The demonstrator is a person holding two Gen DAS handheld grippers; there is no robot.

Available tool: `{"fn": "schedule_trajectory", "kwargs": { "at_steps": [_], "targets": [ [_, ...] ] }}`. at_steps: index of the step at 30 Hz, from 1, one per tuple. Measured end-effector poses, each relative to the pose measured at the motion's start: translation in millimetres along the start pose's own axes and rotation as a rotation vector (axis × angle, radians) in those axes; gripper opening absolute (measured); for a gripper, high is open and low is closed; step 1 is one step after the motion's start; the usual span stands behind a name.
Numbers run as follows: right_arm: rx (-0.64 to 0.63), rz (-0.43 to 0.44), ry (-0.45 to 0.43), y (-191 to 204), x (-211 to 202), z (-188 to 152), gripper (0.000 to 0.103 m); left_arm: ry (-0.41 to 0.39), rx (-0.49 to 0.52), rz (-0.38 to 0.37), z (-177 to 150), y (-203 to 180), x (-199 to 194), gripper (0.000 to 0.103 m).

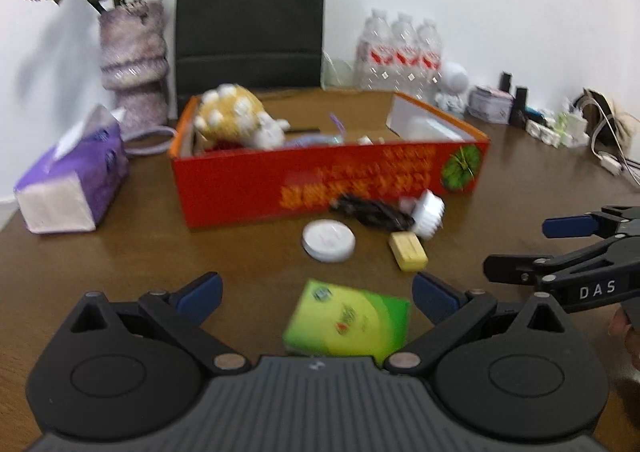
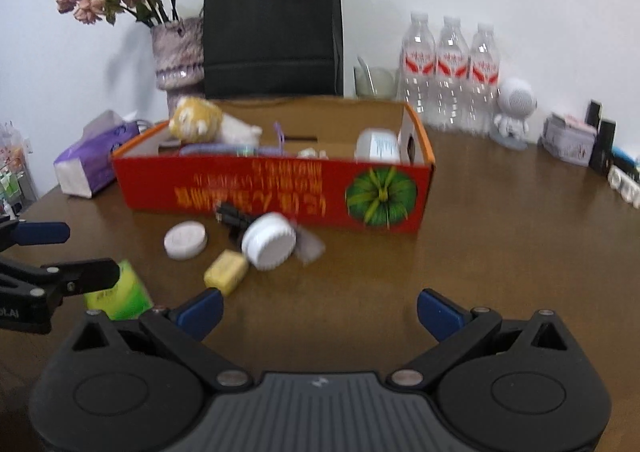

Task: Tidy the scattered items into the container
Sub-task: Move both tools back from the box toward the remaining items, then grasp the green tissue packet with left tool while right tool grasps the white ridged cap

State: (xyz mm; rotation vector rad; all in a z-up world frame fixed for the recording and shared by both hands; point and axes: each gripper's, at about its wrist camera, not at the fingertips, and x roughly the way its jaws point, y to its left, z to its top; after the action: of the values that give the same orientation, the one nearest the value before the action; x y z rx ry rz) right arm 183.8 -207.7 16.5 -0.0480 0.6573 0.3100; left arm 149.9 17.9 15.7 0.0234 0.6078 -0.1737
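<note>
A red cardboard box (image 1: pixel 320 184) (image 2: pixel 272 192) holds a yellow plush toy (image 1: pixel 236 120) and other items. On the table before it lie a white round tin (image 1: pixel 329 241) (image 2: pixel 185 240), a yellow soap bar (image 1: pixel 409 251) (image 2: pixel 226 272), a black cable bundle (image 1: pixel 372 211), a white-capped jar (image 1: pixel 428 212) (image 2: pixel 269 240) and a green packet (image 1: pixel 348 320) (image 2: pixel 118 292). My left gripper (image 1: pixel 318 294) is open with the green packet between its fingers, apart from them. My right gripper (image 2: pixel 318 310) is open and empty over bare table; it also shows in the left wrist view (image 1: pixel 532 248).
A purple tissue pack (image 1: pixel 72 180) lies left of the box. A vase of dried flowers (image 1: pixel 134 60), a black paper bag (image 1: pixel 250 16), water bottles (image 2: pixel 450 64), a white figurine (image 2: pixel 514 108) and small clutter (image 1: pixel 560 124) line the back wall.
</note>
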Motion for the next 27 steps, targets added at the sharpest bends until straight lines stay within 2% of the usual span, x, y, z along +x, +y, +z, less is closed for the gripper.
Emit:
{"fn": "schedule_trajectory", "kwargs": {
  "at_steps": [4,9,16,18,20,27],
  "targets": [
    [0.005,-0.009,0.015,2.0,-1.3,-10.7,0.103,0.033,0.004,-0.022,-7.5,-5.5,6.9,0.103],
    [0.009,-0.02,0.019,1.1,-3.1,-13.5,0.103,0.075,0.026,-0.017,-13.3,-13.8,16.2,0.103],
    [-0.004,-0.021,0.023,4.8,5.2,-8.6,0.103,0.083,0.0,0.013,-13.4,-9.8,21.8,0.102],
    [-0.006,-0.024,0.021,6.2,9.1,-5.4,0.103,0.07,-0.005,0.014,-13.2,-7.7,20.7,0.089],
    [-0.011,-0.021,0.019,7.8,13.4,-1.4,0.103,0.048,-0.006,0.011,-12.2,-5.5,19.0,0.066],
    [-0.033,-0.021,0.019,15.1,31.1,11.0,0.103,0.033,-0.05,-0.016,0.9,11.0,26.5,0.065]
  ]
}}
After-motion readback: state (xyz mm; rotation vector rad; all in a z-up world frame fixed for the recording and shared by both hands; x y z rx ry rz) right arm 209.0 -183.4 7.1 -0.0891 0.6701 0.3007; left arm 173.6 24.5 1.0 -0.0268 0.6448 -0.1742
